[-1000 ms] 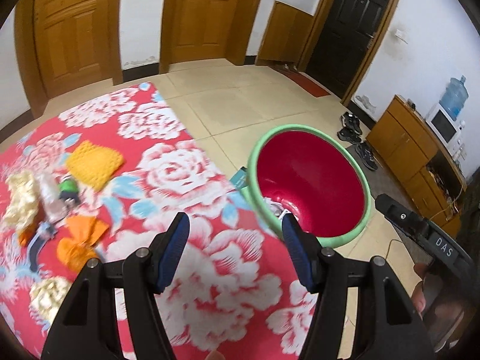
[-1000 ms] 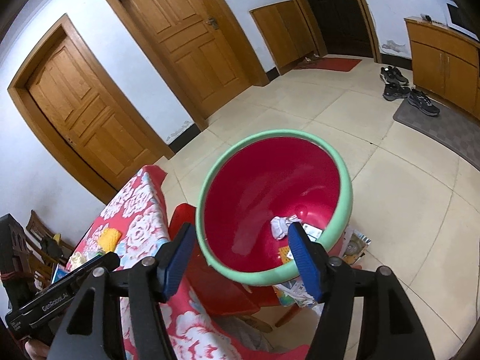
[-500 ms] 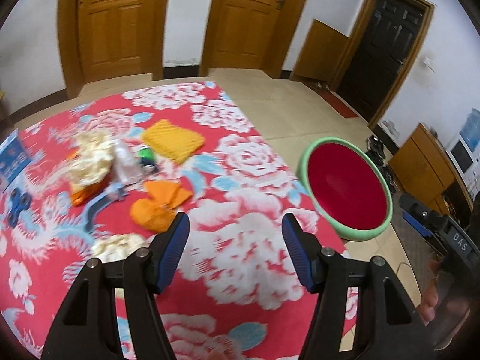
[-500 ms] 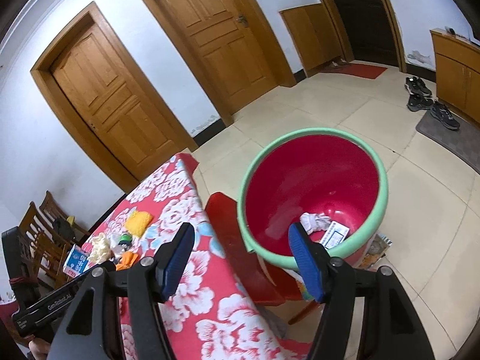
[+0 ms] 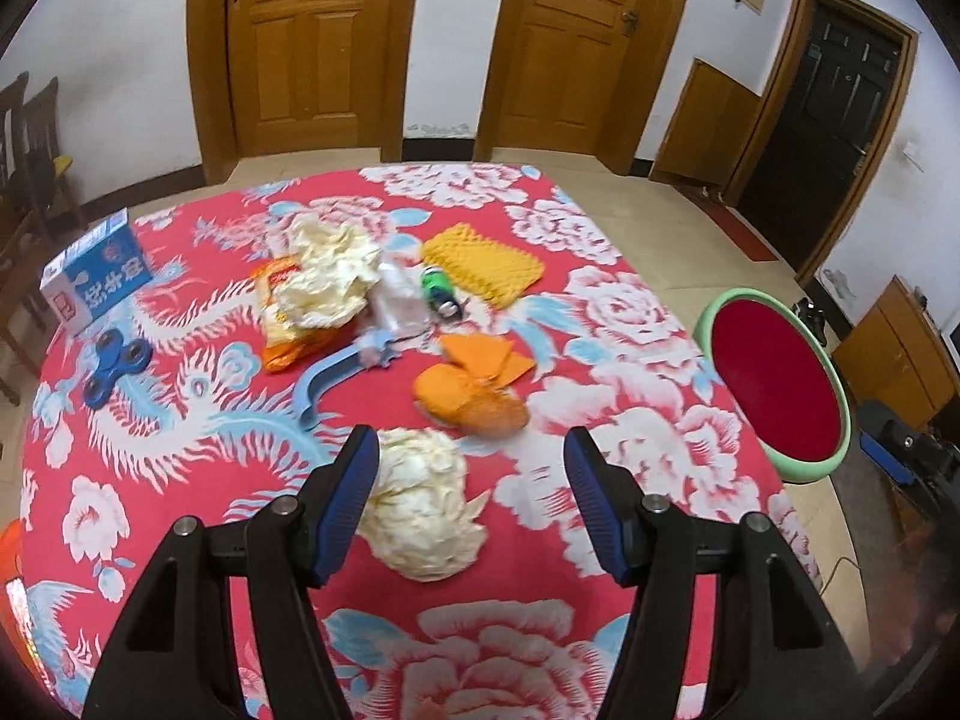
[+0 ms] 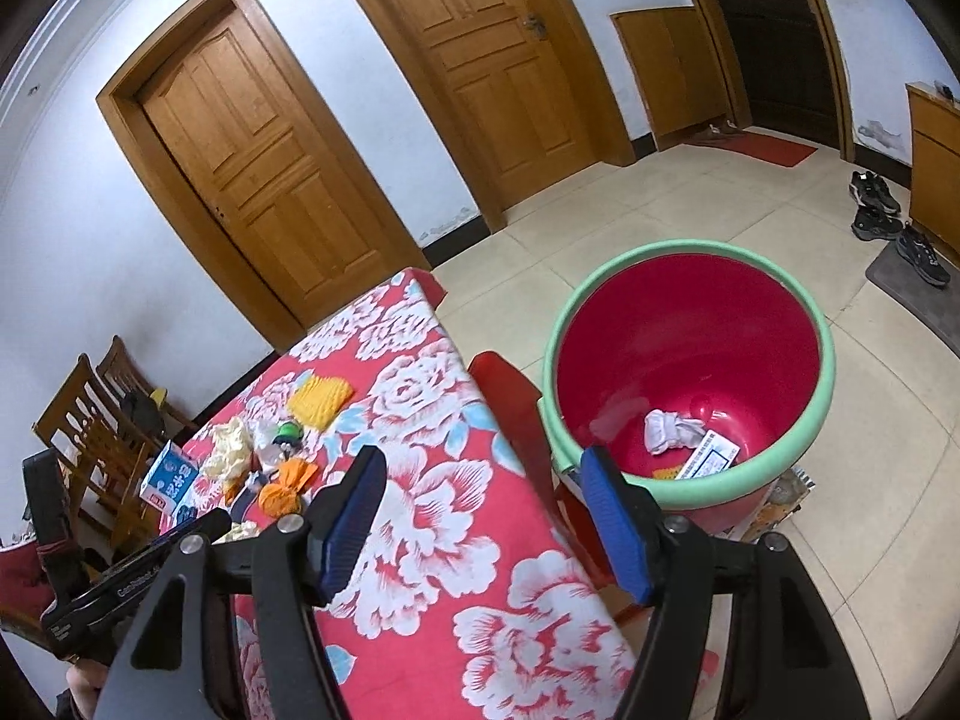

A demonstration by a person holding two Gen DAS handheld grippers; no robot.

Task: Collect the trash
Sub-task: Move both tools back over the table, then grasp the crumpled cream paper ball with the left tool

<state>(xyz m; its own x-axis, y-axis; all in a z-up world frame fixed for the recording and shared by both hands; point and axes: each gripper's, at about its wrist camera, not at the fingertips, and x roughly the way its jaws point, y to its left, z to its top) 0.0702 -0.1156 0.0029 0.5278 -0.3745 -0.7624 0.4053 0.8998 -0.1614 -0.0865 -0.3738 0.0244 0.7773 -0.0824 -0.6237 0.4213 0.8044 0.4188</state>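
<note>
Grippers both released: left gripper (image 5: 471,471) at lower centre over crumpled paper ball (image 5: 423,504) (no contact visible), right gripper (image 6: 480,504) empty beside red bin (image 6: 690,372) at right.

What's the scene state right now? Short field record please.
surface: table with red floral cloth
nearest trash: cream crumpled paper wad, between the left gripper fingers, untouched
other trash: orange wrapper, larger paper wad
bin: red tub with green rim, beside the table, already holds scraps
right gripper: open, empty
</note>
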